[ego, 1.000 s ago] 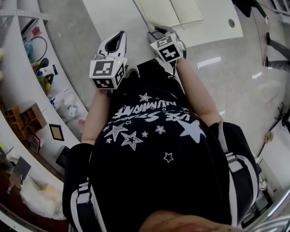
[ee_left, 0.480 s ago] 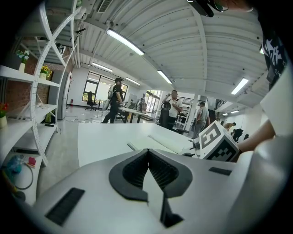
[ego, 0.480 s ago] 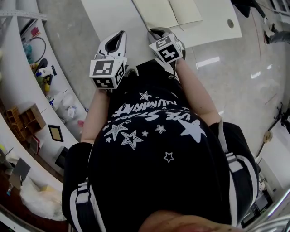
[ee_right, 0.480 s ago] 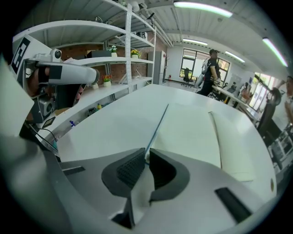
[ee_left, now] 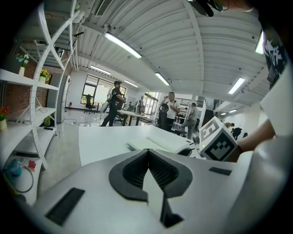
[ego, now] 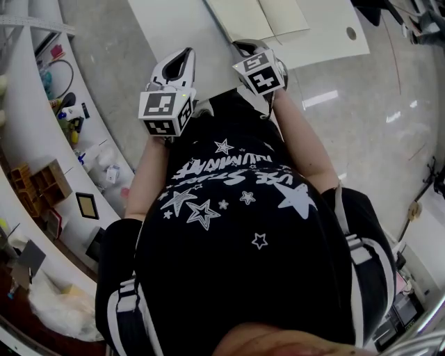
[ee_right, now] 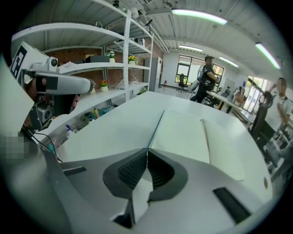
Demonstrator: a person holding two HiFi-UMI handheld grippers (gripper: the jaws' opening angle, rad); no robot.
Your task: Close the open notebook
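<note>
The open notebook (ego: 261, 17) lies flat on the white table (ego: 181, 28), its pale pages facing up. My right gripper (ego: 243, 47) is at its near left corner. In the right gripper view the notebook (ee_right: 183, 132) spreads out just beyond the right gripper (ee_right: 147, 149), whose jaws are closing tip to tip on the edge of the left page. My left gripper (ego: 186, 54) hangs off the table's near edge, shut and empty. In the left gripper view the left gripper (ee_left: 146, 151) points level at the notebook (ee_left: 155, 142) farther off.
White shelving (ego: 42, 139) with small items runs along the left. The table has a round cable hole (ego: 350, 33) at its right. Several people (ee_left: 170, 109) stand by desks far behind the table. Polished floor (ego: 361, 118) lies to the right.
The right gripper's marker cube has shifted a touch toward the notebook. The left gripper has stayed where it was.
</note>
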